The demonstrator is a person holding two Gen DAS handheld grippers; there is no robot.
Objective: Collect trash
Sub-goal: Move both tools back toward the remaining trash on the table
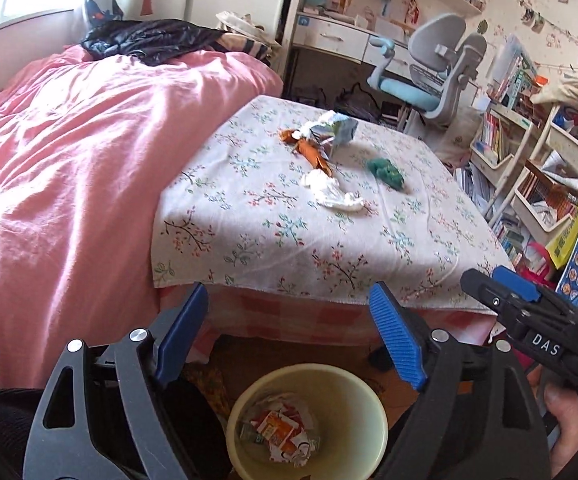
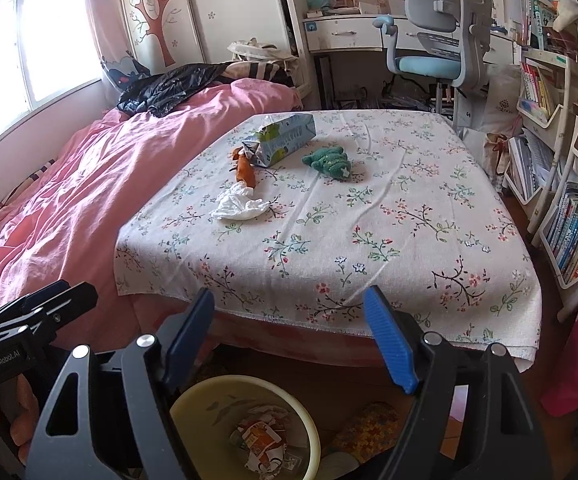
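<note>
Both tools are spread wide with nothing in them, left tool (image 1: 289,336) and right tool (image 2: 289,340) hanging over the yellow bin (image 1: 363,396), which holds crumpled wrappers (image 1: 281,436). Far off on the floral-cloth counter (image 2: 369,240) lie a white tissue (image 2: 239,206), orange wrapper (image 2: 245,172), milk carton (image 2: 285,138) and green toy (image 2: 327,162).

Right gripper (image 2: 289,336) open, empty, bottom centre; cream bin (image 2: 193,400) with wrappers below; carton (image 2: 285,140), tissue (image 2: 239,206) mid-frame on floral cloth (image 2: 369,248).
</note>
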